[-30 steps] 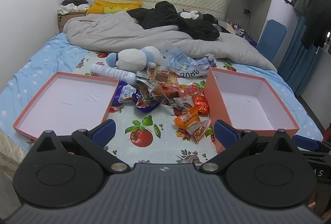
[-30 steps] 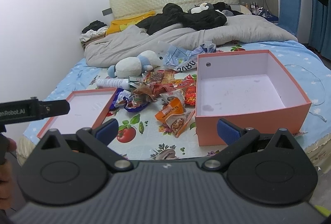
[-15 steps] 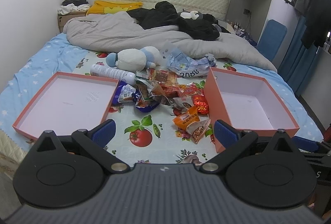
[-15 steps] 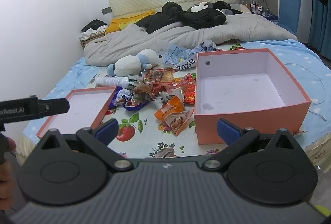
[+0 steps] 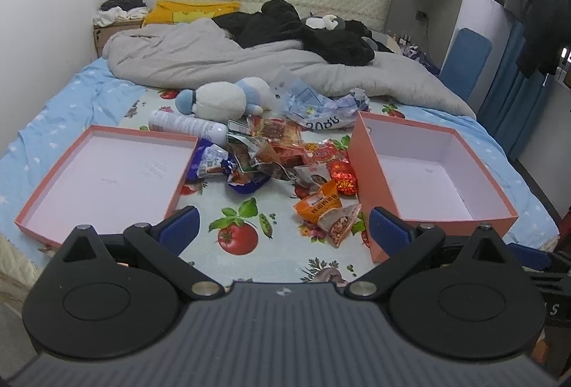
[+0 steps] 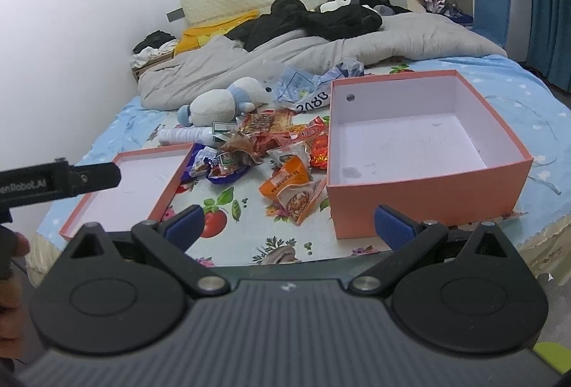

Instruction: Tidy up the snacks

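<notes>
Snacks (image 5: 285, 162) overlap in a heap, lower packets hidden; both hand-held grippers (image 5: 282, 230) (image 6: 289, 222) gape apart, holding nothing.

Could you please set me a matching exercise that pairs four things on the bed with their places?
Things:
1. deep box
2. lid
3. orange packet
4. plush toy

Places:
A. left of the snack pile
B. behind the pile, by the grey duvet
C. right of the pile
D. nearest edge of the pile, beside the deep box

Pairs: 1-C, 2-A, 3-D, 4-B
</notes>
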`<state>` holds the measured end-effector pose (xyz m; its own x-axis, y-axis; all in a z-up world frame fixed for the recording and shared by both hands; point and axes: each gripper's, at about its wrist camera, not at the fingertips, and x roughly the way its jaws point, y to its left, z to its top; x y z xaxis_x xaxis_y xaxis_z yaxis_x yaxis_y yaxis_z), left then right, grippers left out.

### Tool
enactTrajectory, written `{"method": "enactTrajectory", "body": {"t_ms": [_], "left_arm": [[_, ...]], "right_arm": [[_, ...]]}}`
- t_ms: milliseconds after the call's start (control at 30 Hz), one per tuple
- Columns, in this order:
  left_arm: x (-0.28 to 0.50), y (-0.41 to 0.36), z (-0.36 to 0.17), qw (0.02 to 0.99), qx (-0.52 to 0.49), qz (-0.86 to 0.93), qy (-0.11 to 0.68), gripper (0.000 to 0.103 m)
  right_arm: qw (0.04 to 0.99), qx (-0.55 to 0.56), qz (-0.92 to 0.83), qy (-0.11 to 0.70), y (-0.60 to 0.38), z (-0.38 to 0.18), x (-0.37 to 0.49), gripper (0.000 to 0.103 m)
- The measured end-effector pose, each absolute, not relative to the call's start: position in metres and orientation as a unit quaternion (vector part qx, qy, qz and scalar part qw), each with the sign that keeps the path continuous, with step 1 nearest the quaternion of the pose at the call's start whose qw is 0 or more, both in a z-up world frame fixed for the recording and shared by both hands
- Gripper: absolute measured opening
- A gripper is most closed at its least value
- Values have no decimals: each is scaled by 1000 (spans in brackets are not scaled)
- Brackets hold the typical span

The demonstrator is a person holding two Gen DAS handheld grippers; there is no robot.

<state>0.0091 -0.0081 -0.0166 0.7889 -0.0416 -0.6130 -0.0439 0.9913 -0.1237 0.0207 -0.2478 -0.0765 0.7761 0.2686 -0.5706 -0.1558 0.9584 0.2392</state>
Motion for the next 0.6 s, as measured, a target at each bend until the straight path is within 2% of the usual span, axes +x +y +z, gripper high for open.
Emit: {"method": "enactTrajectory", "body": {"t_ms": [433,600], "left_arm": [[42,-27,-33,931,-54,-32,359,102],[55,-23,-37,930,-64,-50,359,102]], "right_arm": [[941,90,108,308,-250,-83,31,103],[936,96,111,320,-249,-91,41,98]]}}
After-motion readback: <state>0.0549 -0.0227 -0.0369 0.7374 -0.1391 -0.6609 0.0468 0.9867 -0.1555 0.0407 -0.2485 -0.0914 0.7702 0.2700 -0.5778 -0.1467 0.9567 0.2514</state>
